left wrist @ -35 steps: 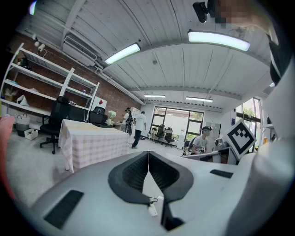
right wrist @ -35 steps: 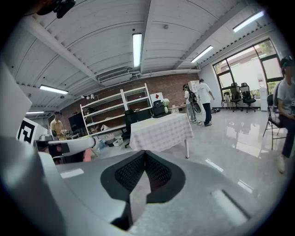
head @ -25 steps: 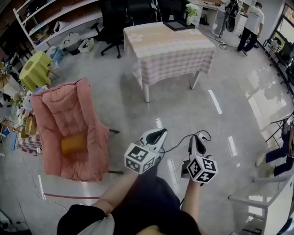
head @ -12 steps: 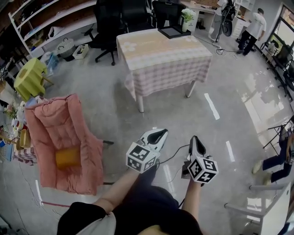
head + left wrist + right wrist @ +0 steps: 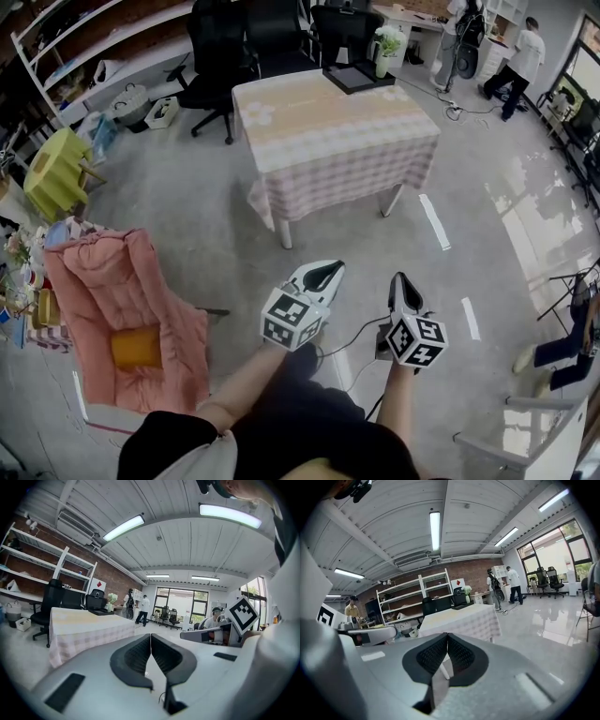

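- Checked cloth draped over the worktop, ahead of both claws and well apart from them.
- Left claw: pressed fully closed, jaws meeting in a thin seam, grips nothing; hovers over the floor, short of the worktop's near edge.
- Right claw: likewise closed tight and empty, near the left claw.
- Black tray and potted plant at the worktop's far right corner.
- Pink armchair on the floor, off the worktop's near left corner.
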The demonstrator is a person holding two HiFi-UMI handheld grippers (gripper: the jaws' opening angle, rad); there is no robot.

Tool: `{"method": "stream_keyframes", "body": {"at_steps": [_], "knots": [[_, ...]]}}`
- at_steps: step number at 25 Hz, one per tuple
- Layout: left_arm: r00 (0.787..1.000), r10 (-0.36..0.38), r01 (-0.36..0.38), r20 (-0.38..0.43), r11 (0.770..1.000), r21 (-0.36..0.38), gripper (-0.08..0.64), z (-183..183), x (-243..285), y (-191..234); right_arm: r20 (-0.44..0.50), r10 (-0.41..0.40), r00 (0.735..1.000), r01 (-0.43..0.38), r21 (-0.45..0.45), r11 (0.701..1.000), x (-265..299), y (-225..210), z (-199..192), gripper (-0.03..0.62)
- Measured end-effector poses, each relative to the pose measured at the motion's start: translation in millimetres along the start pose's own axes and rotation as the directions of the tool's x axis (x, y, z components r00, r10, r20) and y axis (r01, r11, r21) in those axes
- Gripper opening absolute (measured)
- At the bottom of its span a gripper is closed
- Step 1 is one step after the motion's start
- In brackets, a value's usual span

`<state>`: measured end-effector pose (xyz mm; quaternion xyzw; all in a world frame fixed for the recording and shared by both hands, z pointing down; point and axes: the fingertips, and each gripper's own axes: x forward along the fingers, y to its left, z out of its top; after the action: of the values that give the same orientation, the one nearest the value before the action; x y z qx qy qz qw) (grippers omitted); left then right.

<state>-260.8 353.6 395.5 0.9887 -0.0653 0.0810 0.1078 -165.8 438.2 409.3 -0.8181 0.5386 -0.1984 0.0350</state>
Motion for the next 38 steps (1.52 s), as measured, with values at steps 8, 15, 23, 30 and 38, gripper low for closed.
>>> {"method": "stream_keyframes", "body": {"at_steps": [8, 15, 23, 30, 38], "knots": [[1.0, -0.01, 0.01, -0.002, 1.0, 0.007, 0.009, 25.5, 54.3, 45.2, 0.005, -0.009, 1.0, 0.01, -0.029, 1.0, 61.2, -18.9, 33.2, 0.006], [1.0, -0.016, 0.016, 0.006, 1.0, 0.012, 0.009, 40.1, 91.4, 77.5, 0.01, -0.02, 1.0, 0.021, -0.073, 0.997, 103.0, -29.9, 52.8, 0.005], [1.0, -0.012, 0.012, -0.005, 1.0, -0.006, 0.009, 36.5, 109.7, 104.1, -0.014, -0.023, 1.0, 0.021, -0.098, 0.995, 131.5, -34.4, 51.0, 0.005], [1.0, -0.019, 0.019, -0.018, 1.0, -0.025, 0.009, 28.0, 113.3, 107.5, -0.025, -0.025, 0.999, 0.023, -0.078, 0.997, 136.2, -35.8, 45.3, 0.006], [0.999, -0.027, 0.026, -0.035, 0.999, -0.03, 0.009, 25.0, 111.0, 108.5, -0.034, -0.012, 0.999, 0.01, -0.061, 0.998, 141.2, -34.2, 44.0, 0.006]]}}
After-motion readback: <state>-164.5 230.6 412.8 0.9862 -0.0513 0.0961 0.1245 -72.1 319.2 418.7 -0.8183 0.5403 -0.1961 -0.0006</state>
